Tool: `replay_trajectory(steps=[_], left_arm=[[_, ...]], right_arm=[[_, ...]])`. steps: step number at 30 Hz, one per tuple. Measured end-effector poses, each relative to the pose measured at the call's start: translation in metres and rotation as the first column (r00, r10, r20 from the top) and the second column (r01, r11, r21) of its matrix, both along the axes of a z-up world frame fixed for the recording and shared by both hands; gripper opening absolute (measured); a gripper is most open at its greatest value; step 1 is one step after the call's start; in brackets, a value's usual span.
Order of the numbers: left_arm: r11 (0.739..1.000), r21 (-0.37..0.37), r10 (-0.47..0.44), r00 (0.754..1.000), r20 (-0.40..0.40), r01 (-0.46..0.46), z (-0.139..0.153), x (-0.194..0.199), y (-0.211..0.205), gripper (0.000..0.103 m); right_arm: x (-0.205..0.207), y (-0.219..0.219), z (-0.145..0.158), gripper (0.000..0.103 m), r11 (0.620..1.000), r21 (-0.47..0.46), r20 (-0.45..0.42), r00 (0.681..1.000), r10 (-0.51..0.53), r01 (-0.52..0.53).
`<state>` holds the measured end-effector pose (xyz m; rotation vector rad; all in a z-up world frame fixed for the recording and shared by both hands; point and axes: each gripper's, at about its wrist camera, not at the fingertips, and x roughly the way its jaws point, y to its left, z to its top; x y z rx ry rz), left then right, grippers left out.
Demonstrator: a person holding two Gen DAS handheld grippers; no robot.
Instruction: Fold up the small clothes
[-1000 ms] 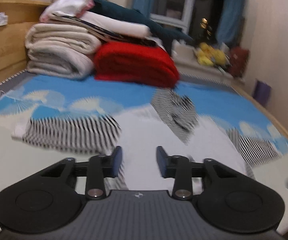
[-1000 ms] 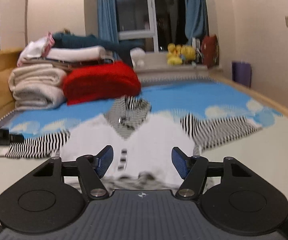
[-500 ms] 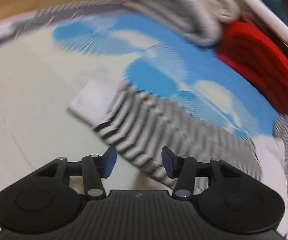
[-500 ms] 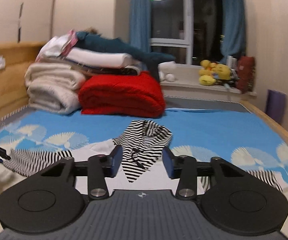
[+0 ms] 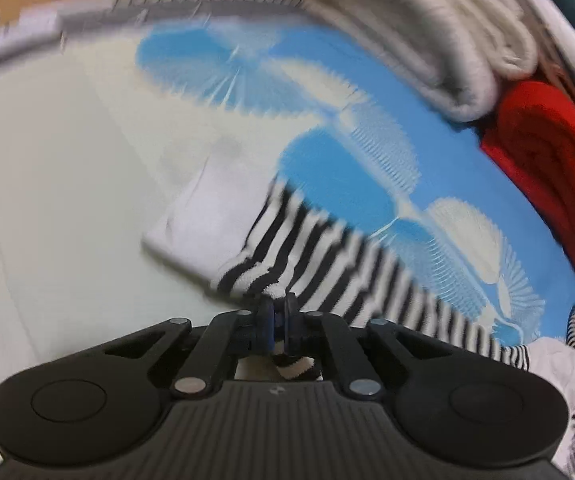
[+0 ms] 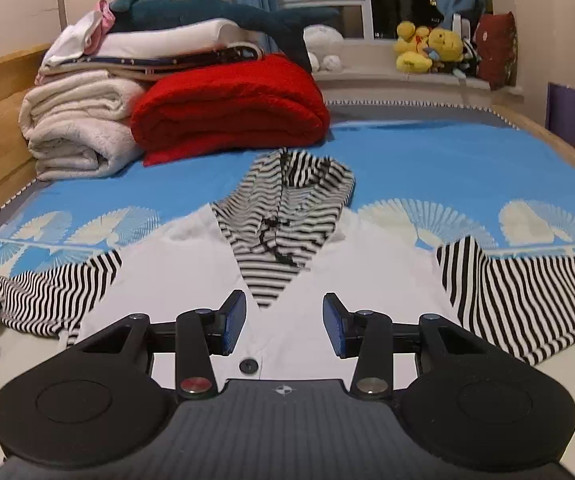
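Striped black-and-white fabric makes up two sleeves and one hood on the single small top [image 6: 191, 280] spread flat on the bed [image 6: 447, 168], its white body near the bed's front edge with one dark button [image 6: 248, 366] showing on the front.

At the bed's left edge lies the left sleeve [image 5: 327, 264], ending in a white cuff [image 5: 211, 220]. The left gripper [image 5: 278, 312] has just been closing, and its jaws now stand pinched together on the sleeve's lower edge next to the cuff, a fold of striped cloth bunched between them and a bit showing behind the pads.

Toward the bed's far left corner sits one stack of linen: two rolled cream blankets [image 6: 75, 128], several flat folded pieces above, one dark teal plush shark [image 6: 223, 12] on top, and one red blanket [image 6: 231, 108] just beside the cream ones.

In the middle the hood [image 6: 295, 184] lies folded down over the neckline. The right gripper [image 6: 284, 326] hovers over the white front, fingers [image 6: 234, 322] about half apart, holding and touching nothing; its jaws closed partway a moment back.

The right sleeve [image 6: 527, 292] stretches toward the bed's right edge.
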<state>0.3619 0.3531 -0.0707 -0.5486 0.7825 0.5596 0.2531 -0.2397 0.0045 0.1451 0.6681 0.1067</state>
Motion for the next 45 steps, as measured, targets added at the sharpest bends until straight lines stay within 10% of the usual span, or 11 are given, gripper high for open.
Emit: replay_trajectory(steps=[6, 11, 14, 17, 19, 21, 25, 28, 31, 38, 45], left_arm=[[0.976, 0.154, -0.182, 0.969, 0.170, 0.156, 0.077, 0.013, -0.089, 0.003], [0.885, 0.213, -0.461, 0.842, 0.280, 0.413, 0.118, 0.014, -0.224, 0.003], [0.756, 0.162, -0.651, 0.701, 0.291, 0.635, 0.118, 0.006, -0.316, 0.004], [0.512, 0.049, -0.838, 0.487, 0.245, 0.857, 0.107, -0.007, -0.388, 0.012], [0.477, 0.130, -0.869, 0.444, 0.220, 0.869, 0.114, -0.016, -0.395, 0.017], [0.532, 0.194, -0.844, 0.498, 0.200, 0.824, 0.123, -0.012, -0.376, 0.026], [0.738, 0.226, -0.668, 0.737, 0.106, 0.636, 0.119, 0.007, -0.312, 0.030], [0.809, 0.229, -0.560, 0.829, 0.017, 0.542, 0.112, 0.018, -0.281, 0.030], [0.824, 0.183, -0.549, 0.836, 0.020, 0.537, 0.110, 0.017, -0.263, 0.030], [0.788, 0.163, -0.604, 0.796, 0.022, 0.594, 0.112, 0.014, -0.267, 0.030], [0.758, 0.155, -0.642, 0.766, 0.009, 0.633, 0.106, 0.015, -0.284, 0.030]], right_arm=[[-0.011, -0.005, -0.006, 0.029, 1.000, -0.027, -0.018, 1.000, 0.013, -0.013], [-0.016, -0.023, -0.006, 0.029, 0.999, -0.009, -0.037, 0.999, -0.037, 0.037], [-0.018, -0.035, -0.012, 0.029, 0.997, 0.001, -0.076, 0.994, -0.078, 0.078], [-0.016, -0.040, -0.017, 0.029, 0.994, 0.005, -0.100, 0.989, -0.105, 0.106], [-0.014, -0.043, -0.022, 0.030, 0.992, 0.005, -0.123, 0.985, -0.125, 0.126], [-0.011, -0.047, -0.028, 0.030, 0.987, 0.026, -0.152, 0.976, -0.155, 0.161], [-0.002, -0.055, -0.037, 0.030, 0.968, 0.112, -0.207, 0.958, -0.200, 0.226], [0.012, -0.053, -0.045, 0.030, 0.956, 0.165, -0.238, 0.950, -0.200, 0.243], [0.029, -0.058, -0.063, 0.031, 0.913, 0.246, -0.323, 0.916, -0.239, 0.325], [0.048, -0.088, -0.135, 0.043, 0.685, 0.283, -0.607, 0.679, -0.414, 0.671], [0.076, -0.073, -0.112, 0.002, 0.768, 0.274, -0.406, 0.794, -0.452, 0.578]])
